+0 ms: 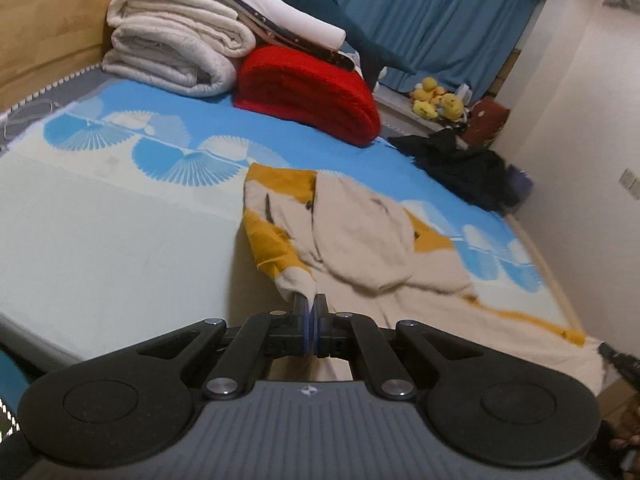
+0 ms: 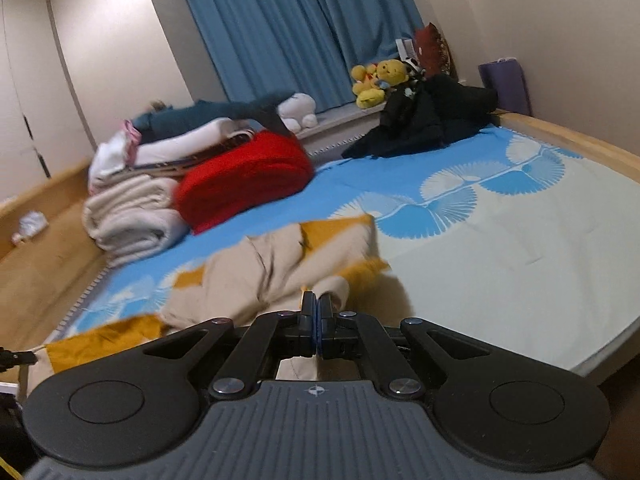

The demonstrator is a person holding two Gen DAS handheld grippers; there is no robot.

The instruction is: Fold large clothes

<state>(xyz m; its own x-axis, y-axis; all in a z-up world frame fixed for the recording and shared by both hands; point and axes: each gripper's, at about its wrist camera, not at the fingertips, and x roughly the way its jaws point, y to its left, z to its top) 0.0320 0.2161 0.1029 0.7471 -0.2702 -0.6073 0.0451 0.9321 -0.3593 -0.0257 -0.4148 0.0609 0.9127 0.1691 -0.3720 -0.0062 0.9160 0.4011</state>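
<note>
Bed with a wide bare stretch of pale sheet, bounded by a wooden frame. A beige and mustard garment, soft and crumpled, lies on the near middle of the sheet. The left gripper is clamped on one hem of the garment; the right gripper is clamped on another part of its cloth. At the far side lie folded cream blankets, a rolled red blanket beside them, and a heap of black clothes. Blue curtains hang behind yellow plush toys.
</note>
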